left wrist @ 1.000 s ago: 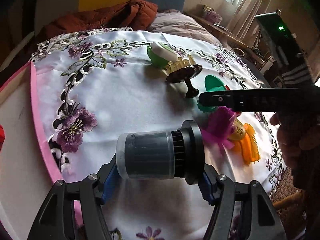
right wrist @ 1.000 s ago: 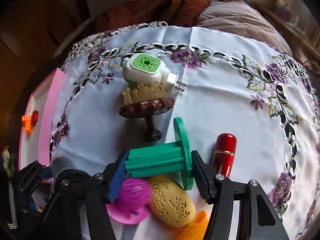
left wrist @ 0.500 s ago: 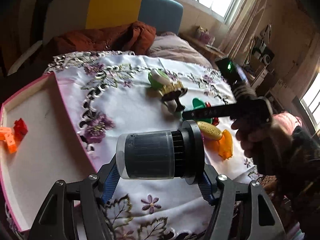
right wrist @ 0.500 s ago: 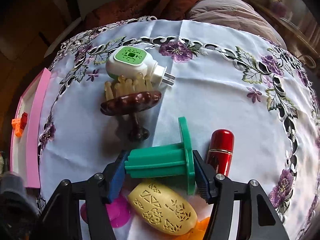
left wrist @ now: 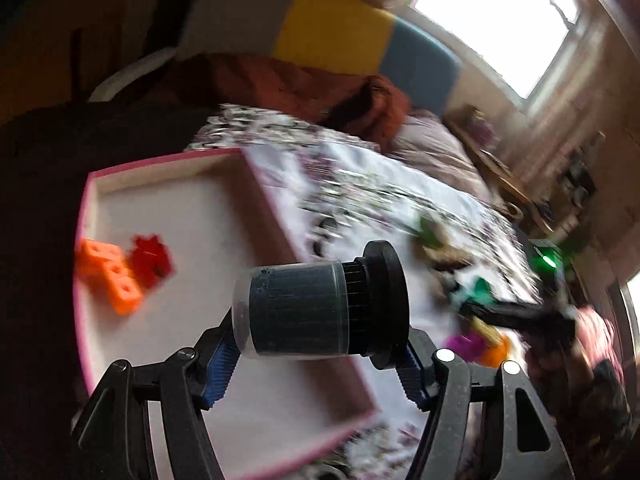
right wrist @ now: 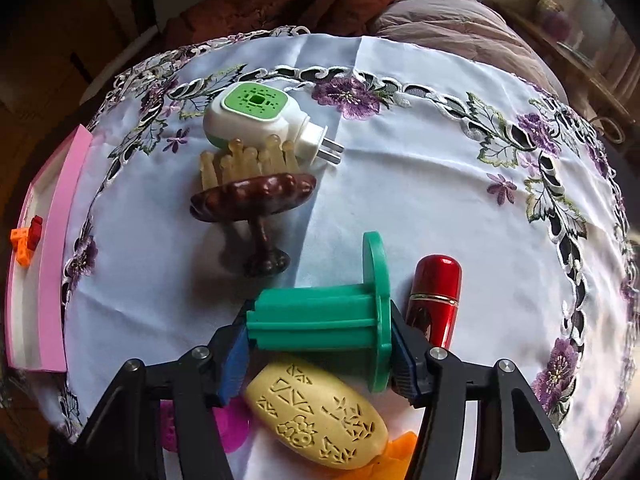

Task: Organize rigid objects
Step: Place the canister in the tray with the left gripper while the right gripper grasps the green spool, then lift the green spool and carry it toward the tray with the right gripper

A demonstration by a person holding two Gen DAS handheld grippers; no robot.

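The black cylinder with a clear cap (left wrist: 316, 308) lies crosswise between the blue pads of the left gripper (left wrist: 318, 364), whose jaws are closed on its two ends; it hangs above the pink-rimmed tray (left wrist: 256, 408), where an orange block (left wrist: 108, 276) and a red block (left wrist: 152, 256) lie touching each other near the far left corner. The left view is blurred. The green flanged spool (right wrist: 328, 316) is clamped the same way, end to end, in the right gripper (right wrist: 320, 356), above the embroidered white tablecloth (right wrist: 440, 184). Just beneath it lies a yellow carved oval (right wrist: 320, 412), with a red lipstick (right wrist: 436, 292) just beside the flange. Farther off stand a dark wooden massage brush (right wrist: 256, 204) and, touching it, a white and green plug-in device (right wrist: 260, 116).
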